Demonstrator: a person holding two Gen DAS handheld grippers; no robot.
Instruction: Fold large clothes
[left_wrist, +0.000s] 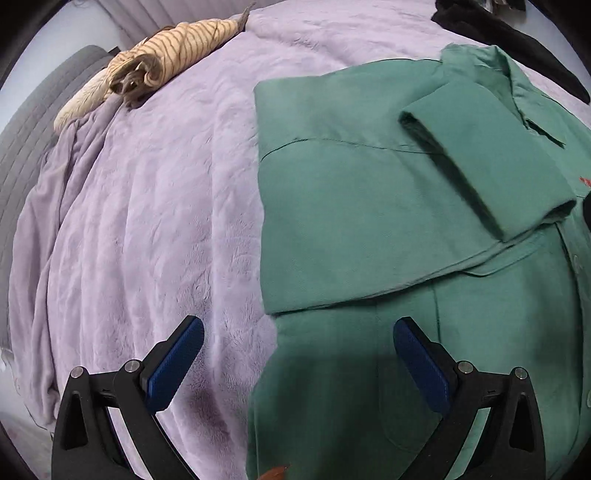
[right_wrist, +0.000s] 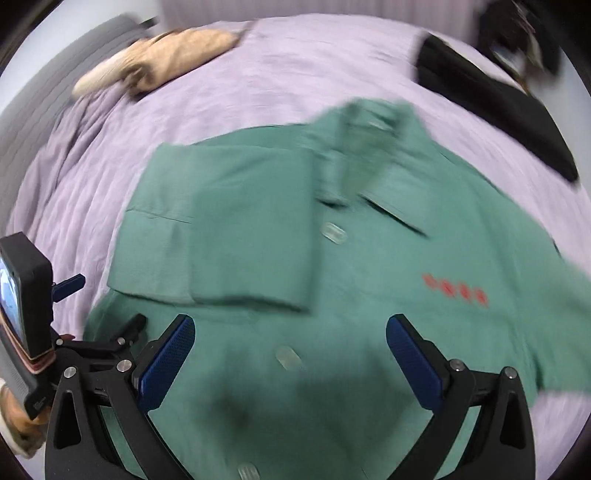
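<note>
Progress: green button-front cotton shirt (right_wrist: 332, 280) lies flat on the lilac plush blanket (left_wrist: 155, 206), one side and its sleeve (left_wrist: 480, 162) folded in; other side looks unfolded. Left gripper (left_wrist: 297, 363) and right gripper (right_wrist: 290, 363) both hover over the hem end, jaws spread, holding nothing.

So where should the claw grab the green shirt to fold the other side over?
Probably the unfolded sleeve edge of the green shirt, on the side with the red lettering. The other sleeve is already folded across the front, while this side still lies spread flat. The open right claw should come from the outer edge and pinch there.
</note>
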